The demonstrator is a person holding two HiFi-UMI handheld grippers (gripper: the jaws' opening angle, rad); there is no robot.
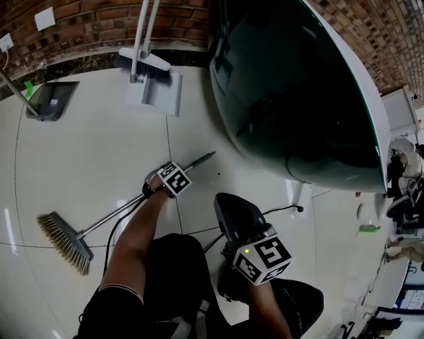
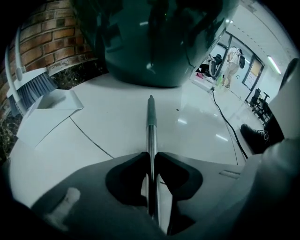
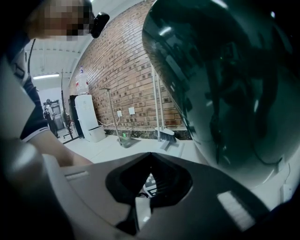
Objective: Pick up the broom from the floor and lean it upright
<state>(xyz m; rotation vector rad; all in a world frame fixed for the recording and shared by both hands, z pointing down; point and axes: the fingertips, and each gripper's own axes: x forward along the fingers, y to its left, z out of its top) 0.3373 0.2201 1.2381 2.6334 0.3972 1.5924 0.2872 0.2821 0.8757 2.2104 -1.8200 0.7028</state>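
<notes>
The broom lies on the white floor, its straw-coloured bristle head [image 1: 65, 242] at the lower left and its metal handle [image 1: 199, 161] running up to the right. My left gripper [image 1: 154, 190] points steeply down and is shut on the handle partway along. In the left gripper view the handle [image 2: 151, 123] passes straight between the fingertips, and the left gripper [image 2: 151, 157] pinches it from both sides. The right gripper [image 1: 224, 200] hovers to the right of the handle, apart from it. Its jaws meet at the tips with nothing between them, as the right gripper view shows at the right gripper [image 3: 150, 154].
A large dark glossy white-rimmed body [image 1: 298, 86] overhangs the floor at the right. A white brush and dustpan set [image 1: 151, 83] leans on the brick wall [image 1: 93, 20]. A dark dustpan [image 1: 50, 99] sits at the far left. A black cable [image 1: 285, 210] trails across the floor.
</notes>
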